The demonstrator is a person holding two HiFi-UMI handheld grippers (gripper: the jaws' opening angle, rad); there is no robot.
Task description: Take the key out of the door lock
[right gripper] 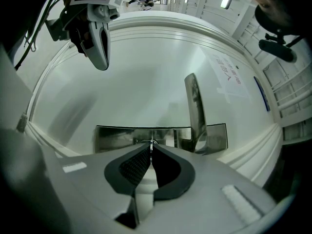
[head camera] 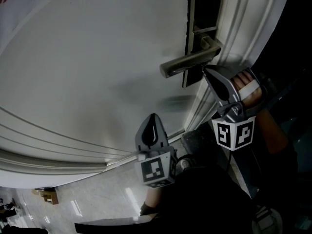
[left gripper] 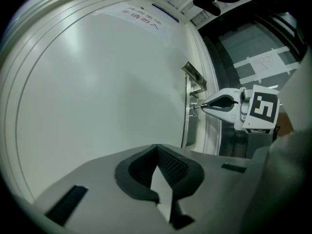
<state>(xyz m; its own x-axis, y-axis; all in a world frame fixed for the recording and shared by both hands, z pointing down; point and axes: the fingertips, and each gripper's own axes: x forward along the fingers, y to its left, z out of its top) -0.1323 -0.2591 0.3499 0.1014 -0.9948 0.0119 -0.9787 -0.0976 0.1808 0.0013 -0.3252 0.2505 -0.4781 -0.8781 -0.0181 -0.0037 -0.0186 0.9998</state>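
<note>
A white door (head camera: pixel 87 62) carries a metal lock plate (head camera: pixel 195 33) with a lever handle (head camera: pixel 187 62). My right gripper (head camera: pixel 206 72) has its tips against the plate just below the handle. In the right gripper view the right gripper (right gripper: pixel 151 148) is shut on the thin metal key (right gripper: pixel 151 141), which stands in the lock plate (right gripper: pixel 114 138) beside the handle (right gripper: pixel 196 108). The left gripper view shows the key (left gripper: pixel 196 106) between the plate (left gripper: pixel 187 123) and the right gripper (left gripper: pixel 210 105). My left gripper (head camera: pixel 153 117) hangs lower left before the bare door, shut and holding nothing.
The door's raised moulding (head camera: pixel 58 150) curves below the left gripper. The door frame (head camera: pixel 243 28) runs just right of the lock plate. Tiled floor (head camera: pixel 112 199) shows at the bottom. A paper notice (left gripper: pixel 134 14) is stuck high on the door.
</note>
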